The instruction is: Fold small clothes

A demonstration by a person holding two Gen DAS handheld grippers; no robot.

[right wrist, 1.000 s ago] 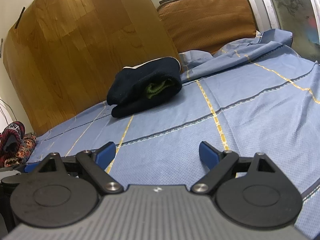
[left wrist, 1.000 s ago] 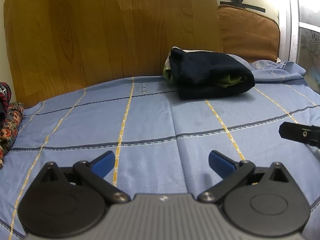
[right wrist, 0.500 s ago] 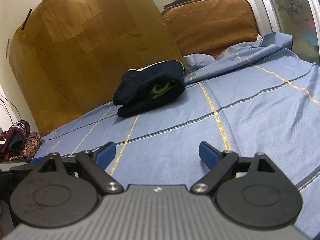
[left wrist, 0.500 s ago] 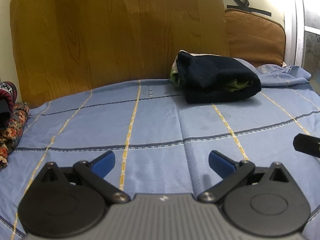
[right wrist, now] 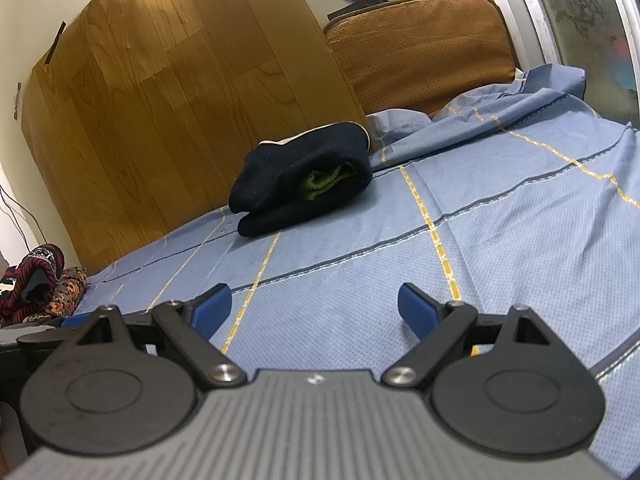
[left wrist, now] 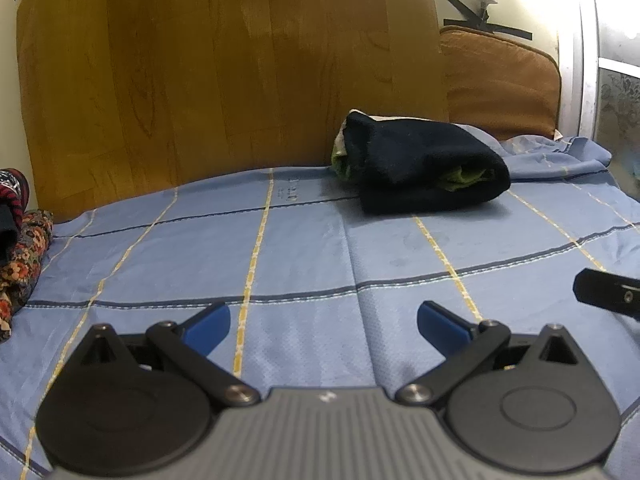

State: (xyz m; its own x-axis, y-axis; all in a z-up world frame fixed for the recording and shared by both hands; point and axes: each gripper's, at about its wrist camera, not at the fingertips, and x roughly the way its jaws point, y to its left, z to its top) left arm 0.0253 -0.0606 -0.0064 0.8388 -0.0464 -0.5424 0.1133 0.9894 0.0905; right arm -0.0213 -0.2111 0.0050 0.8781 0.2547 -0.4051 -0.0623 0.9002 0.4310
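Both tools are held wide open and empty — the left tool and the right tool low over the blue sheet. The folded dark garment is seen well ahead, by the wooden board — untouched.

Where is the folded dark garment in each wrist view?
Left wrist: the dark garment lies right of centre, at the far edge of the blue sheet.
Right wrist: it lies just left of centre, upper half.
Shared landmark: the wood panel directly behind it.
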